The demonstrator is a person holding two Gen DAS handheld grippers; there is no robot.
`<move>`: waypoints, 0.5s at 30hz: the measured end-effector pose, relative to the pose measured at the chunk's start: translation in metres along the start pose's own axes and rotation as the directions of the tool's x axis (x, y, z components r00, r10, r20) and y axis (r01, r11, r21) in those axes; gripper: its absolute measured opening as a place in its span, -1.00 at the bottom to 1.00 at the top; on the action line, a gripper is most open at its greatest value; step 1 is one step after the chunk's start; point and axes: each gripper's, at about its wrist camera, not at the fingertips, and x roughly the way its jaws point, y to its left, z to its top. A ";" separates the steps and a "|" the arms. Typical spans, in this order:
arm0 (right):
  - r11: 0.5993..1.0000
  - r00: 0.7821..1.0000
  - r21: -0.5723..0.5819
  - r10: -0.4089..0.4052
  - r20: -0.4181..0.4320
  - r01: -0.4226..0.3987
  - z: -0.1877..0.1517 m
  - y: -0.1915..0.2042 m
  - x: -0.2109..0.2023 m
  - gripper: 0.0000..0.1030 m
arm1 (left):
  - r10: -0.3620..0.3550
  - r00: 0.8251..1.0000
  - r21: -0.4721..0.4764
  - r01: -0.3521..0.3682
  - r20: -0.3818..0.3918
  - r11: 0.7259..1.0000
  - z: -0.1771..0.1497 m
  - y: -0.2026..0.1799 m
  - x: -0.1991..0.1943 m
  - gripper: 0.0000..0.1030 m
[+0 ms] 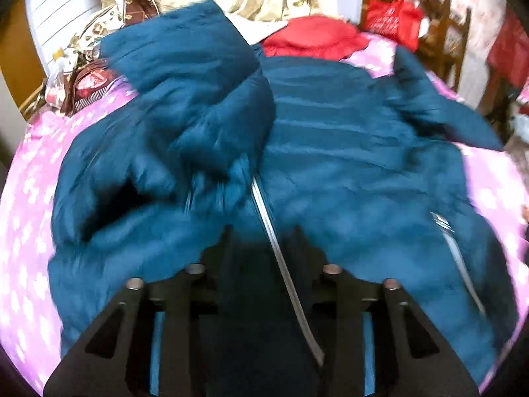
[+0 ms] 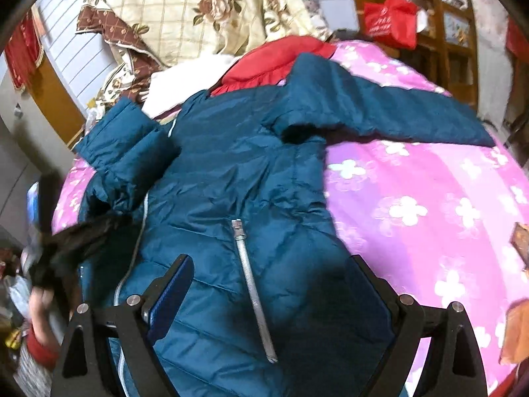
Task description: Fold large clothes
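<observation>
While the pink flowered bedspread [image 2: 429,198] covered the bed, the teal padded jacket [image 2: 231,182] lay front-up across it, one sleeve folded over its chest, the other stretched sideways. Red garment [image 2: 264,63] beside its collar. Red bag [image 2: 390,20] on wooden shelf: contents hidden. Left gripper [image 1: 263,241]: jaws parted, empty. Right gripper [image 2: 274,268]: jaws wide, empty, above jacket's hem.

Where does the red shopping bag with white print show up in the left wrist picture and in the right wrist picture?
Left wrist view: the red shopping bag with white print is at the upper right, blurred, against the brown wooden chair.
Right wrist view: the bag is at the upper right too, sharper, left of the same chair.
Shared landmark: the red garment lying beyond the collar of the teal padded jacket.
</observation>
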 end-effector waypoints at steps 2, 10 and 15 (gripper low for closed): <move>0.999 0.999 -0.009 0.032 -0.026 -0.032 0.008 0.008 0.009 0.78 | -0.017 0.999 -0.047 0.019 0.036 0.999 -0.020 0.007 -0.028 -0.02; 0.975 0.999 -0.219 0.041 0.009 -0.038 0.050 0.101 0.037 0.78 | 0.185 0.972 -0.174 -0.159 0.147 0.972 -0.096 0.052 -0.084 0.24; 0.935 0.993 -0.351 0.086 0.078 -0.053 0.063 0.187 0.054 0.78 | 0.224 0.954 -0.303 -0.158 0.197 0.940 -0.114 0.091 -0.084 0.24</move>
